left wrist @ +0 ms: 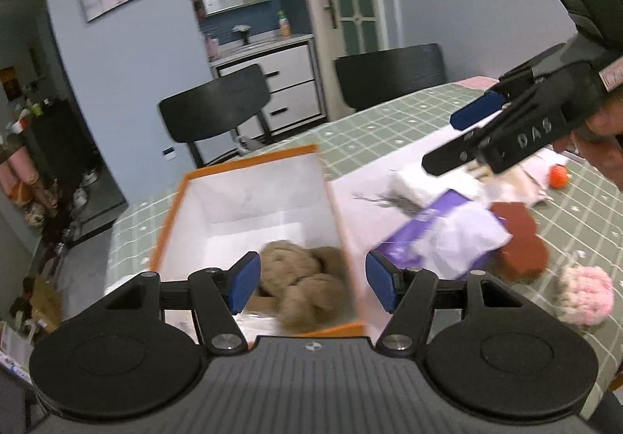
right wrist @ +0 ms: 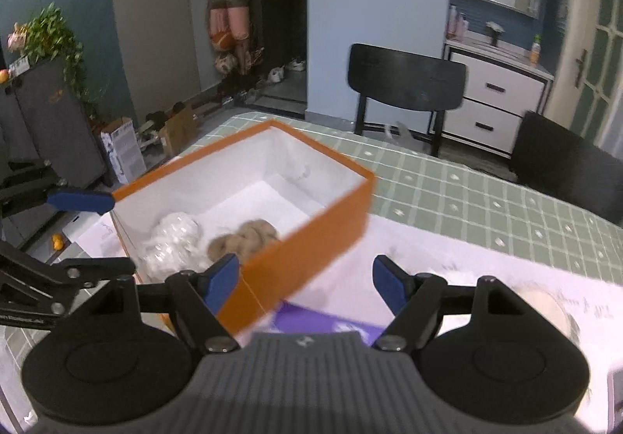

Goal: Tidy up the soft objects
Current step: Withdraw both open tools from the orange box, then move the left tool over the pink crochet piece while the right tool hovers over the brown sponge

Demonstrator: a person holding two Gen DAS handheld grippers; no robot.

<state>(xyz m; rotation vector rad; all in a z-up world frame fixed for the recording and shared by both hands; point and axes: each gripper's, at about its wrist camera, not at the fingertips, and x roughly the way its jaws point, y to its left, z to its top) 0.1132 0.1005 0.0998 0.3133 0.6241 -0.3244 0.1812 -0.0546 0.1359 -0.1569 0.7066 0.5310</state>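
Dim, motion-blurred, perhaps mirror glare

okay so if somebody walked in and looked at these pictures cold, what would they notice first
The orange box with its white inside stands open on the green checked tablecloth, holding a tan plush toy and a white bundle. Beside it, on the right in the left wrist view, more soft things lie loose, such as a purple pack and a pink and cream pompom. The left gripper and right gripper are both open and empty.

Brown plush (left wrist: 303, 286) in the orange box (left wrist: 249, 165) was motion-smeared, half behind the left tool (left wrist: 309, 280). Purple packet (right wrist: 323, 321) was mostly tucked under the right tool (right wrist: 305, 284); couldn't read it.
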